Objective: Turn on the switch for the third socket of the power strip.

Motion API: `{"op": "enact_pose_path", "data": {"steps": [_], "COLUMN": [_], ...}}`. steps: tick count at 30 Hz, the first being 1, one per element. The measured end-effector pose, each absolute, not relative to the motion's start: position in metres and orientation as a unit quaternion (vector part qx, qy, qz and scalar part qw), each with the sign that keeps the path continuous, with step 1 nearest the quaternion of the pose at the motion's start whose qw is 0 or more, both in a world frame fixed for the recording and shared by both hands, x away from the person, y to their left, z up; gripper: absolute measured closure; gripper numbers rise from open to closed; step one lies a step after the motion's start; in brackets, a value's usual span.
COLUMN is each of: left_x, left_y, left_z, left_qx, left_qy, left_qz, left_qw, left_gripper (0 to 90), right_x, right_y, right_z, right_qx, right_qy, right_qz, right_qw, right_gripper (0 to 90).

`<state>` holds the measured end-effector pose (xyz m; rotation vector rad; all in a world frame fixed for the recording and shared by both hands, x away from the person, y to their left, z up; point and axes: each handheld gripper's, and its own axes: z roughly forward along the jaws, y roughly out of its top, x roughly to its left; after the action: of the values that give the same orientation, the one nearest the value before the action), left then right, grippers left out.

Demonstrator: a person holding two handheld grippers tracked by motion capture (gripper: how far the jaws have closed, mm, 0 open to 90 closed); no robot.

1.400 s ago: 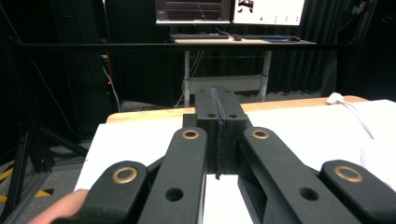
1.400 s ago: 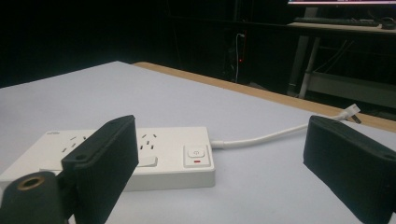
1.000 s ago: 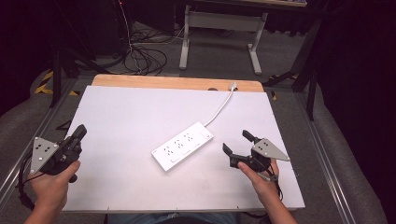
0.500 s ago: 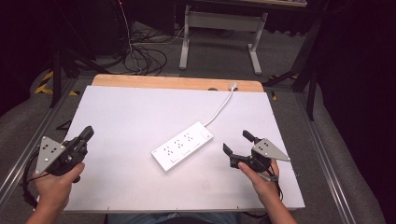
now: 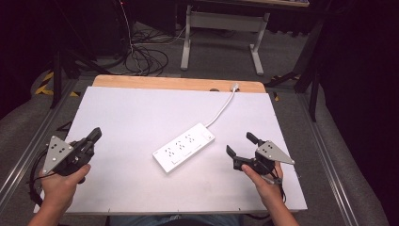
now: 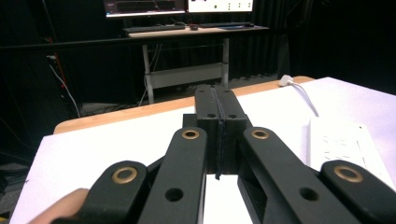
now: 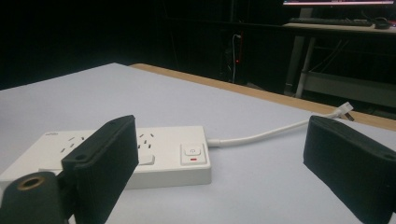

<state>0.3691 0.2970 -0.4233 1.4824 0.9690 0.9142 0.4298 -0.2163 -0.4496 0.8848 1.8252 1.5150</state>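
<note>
Jaws of the right gripper [image 5: 241, 149] stand wide apart with nothing between them, aimed at the white plastic power strip [image 5: 184, 147] lying diagonally near the middle of the white table [image 5: 141, 108], just beside and ahead. Best approached low and level, straddling the strip's near end across its narrow width, short of the rocker switch [image 7: 193, 151] to avoid pressing it. Left gripper [image 5: 95, 134], pressed fully shut on nothing at the table's near left edge, well apart from the strip; better opened before helping. Farther off, white cable [image 5: 223, 107] running to the plug [image 5: 235, 86] at the wooden far edge; worth leaving slack to prevent dragging.
</note>
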Motion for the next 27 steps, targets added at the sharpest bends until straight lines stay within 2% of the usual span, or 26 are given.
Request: {"op": "enact_pose_path", "data": {"steps": [27], "left_x": [0.377], "left_y": [0.270], "left_z": [-0.428], "left_qx": [0.669], "left_qy": [0.368], "left_qz": [0.342], "left_qw": [0.548], "left_gripper": [89.9], "right_x": [0.430], "right_y": [-0.216], "right_z": [-0.450], "right_qx": [0.335], "right_qy": [0.688], "right_qz": [0.570], "right_qw": [0.300], "right_gripper": [10.6]}}
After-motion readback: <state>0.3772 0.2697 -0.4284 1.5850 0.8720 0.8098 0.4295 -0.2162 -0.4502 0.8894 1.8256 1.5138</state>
